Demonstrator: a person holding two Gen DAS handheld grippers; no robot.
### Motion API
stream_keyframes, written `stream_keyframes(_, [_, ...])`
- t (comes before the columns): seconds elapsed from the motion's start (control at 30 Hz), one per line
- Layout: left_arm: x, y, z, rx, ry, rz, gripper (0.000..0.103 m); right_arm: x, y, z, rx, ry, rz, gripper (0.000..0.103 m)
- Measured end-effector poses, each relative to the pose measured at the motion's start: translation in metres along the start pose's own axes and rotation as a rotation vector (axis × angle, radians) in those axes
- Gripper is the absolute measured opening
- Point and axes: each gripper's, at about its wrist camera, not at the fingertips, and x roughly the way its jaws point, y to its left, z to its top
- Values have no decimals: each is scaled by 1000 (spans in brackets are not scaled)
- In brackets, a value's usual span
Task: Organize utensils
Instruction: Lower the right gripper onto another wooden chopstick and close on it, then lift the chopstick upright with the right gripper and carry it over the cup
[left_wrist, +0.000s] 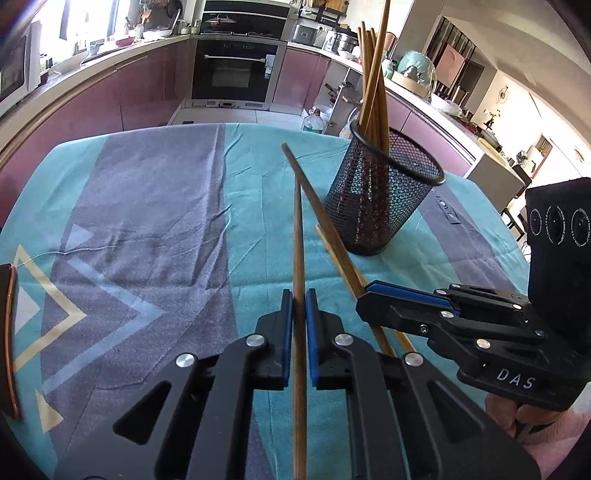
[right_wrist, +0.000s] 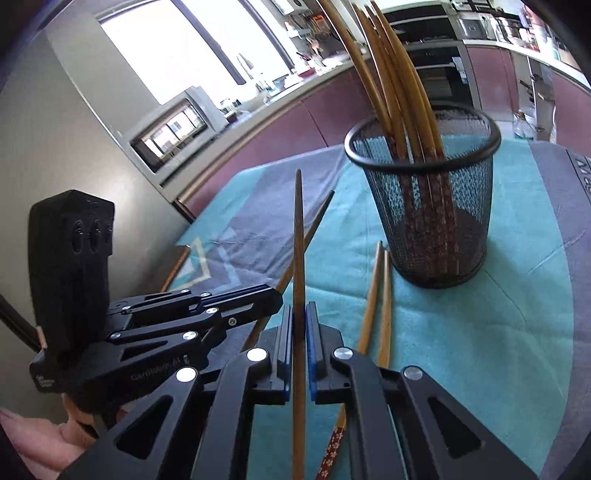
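Left gripper (left_wrist: 299, 295) clamped on one brown wooden chopstick (left_wrist: 298, 240), right gripper (right_wrist: 299, 310) on another (right_wrist: 298, 236). Black mesh cup (right_wrist: 424, 192) of chopsticks just ahead on teal-and-grey cloth (left_wrist: 147, 203). Best tipped upright, lowered tip-first inside rim without knocking.

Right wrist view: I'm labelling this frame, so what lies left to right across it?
Left claw → chopstick pinched in the right claw → two loose chopsticks on the cloth → mesh cup.
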Motion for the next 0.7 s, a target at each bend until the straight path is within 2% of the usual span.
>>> stream_keyframes(0.23, [-34, -5, 8, 8, -64, -109, 8, -28, 13, 7, -68, -91, 37, 5])
stream_keyframes(0.4, [-54, -9, 12, 20, -97, -167, 8, -52, 21, 11, -127, -168, 19, 5])
stream_keyframes(0.7, [-69, -14, 21, 31, -143, -180, 8, -86, 21, 18, -179, -261, -24, 5])
